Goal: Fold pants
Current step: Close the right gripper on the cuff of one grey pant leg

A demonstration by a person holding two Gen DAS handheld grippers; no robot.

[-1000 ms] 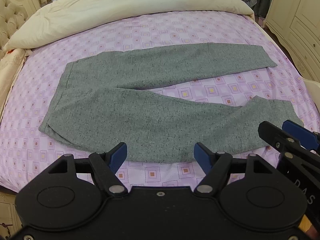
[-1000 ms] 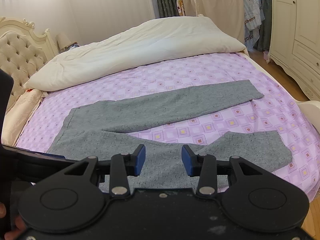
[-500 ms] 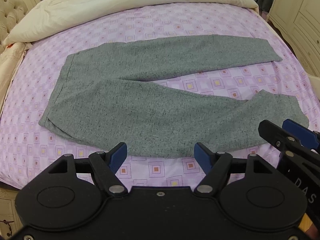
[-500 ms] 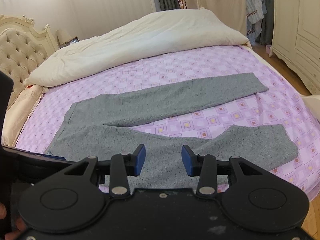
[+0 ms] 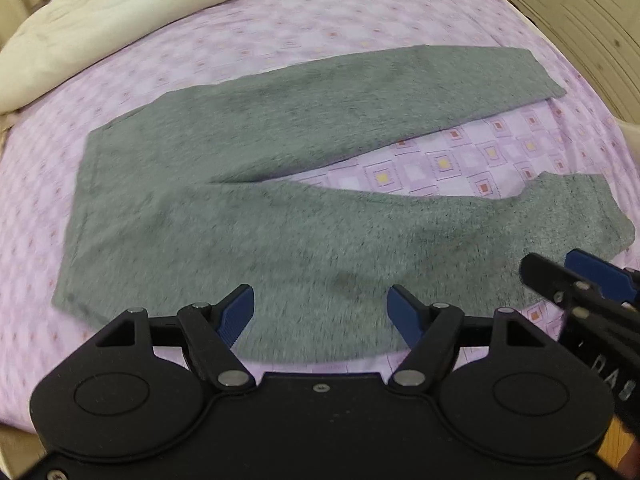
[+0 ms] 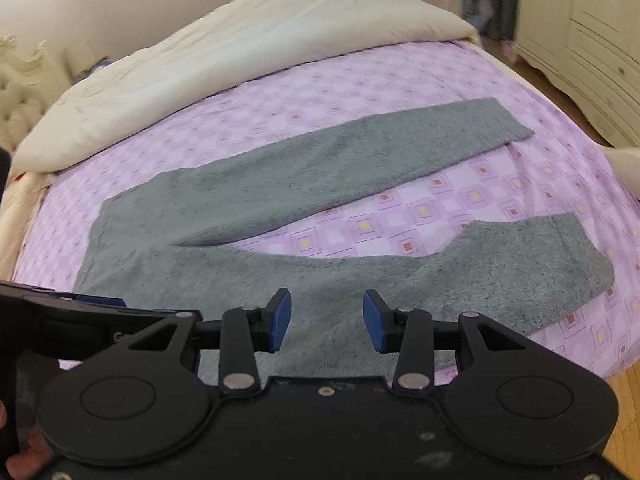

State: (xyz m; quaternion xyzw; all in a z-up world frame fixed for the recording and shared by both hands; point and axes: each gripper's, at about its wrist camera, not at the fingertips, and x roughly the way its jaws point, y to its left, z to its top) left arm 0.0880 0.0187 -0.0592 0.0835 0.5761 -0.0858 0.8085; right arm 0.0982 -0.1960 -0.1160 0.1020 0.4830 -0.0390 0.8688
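Grey pants lie flat on the purple patterned bed sheet, waistband to the left, legs spread apart and running right. They also show in the right wrist view. My left gripper is open and empty, hovering over the near leg's lower edge. My right gripper is open and empty, above the near leg's middle. The right gripper's fingers show at the right edge of the left wrist view. The left gripper's body shows at the left of the right wrist view.
A cream duvet lies bunched across the far side of the bed. A tufted headboard stands at the left. A cream wardrobe stands to the right, past a strip of wooden floor.
Both grippers have moved forward and lower towards the pants, which fill more of each view. The frames are now motion-blurred. Both grippers stay open.
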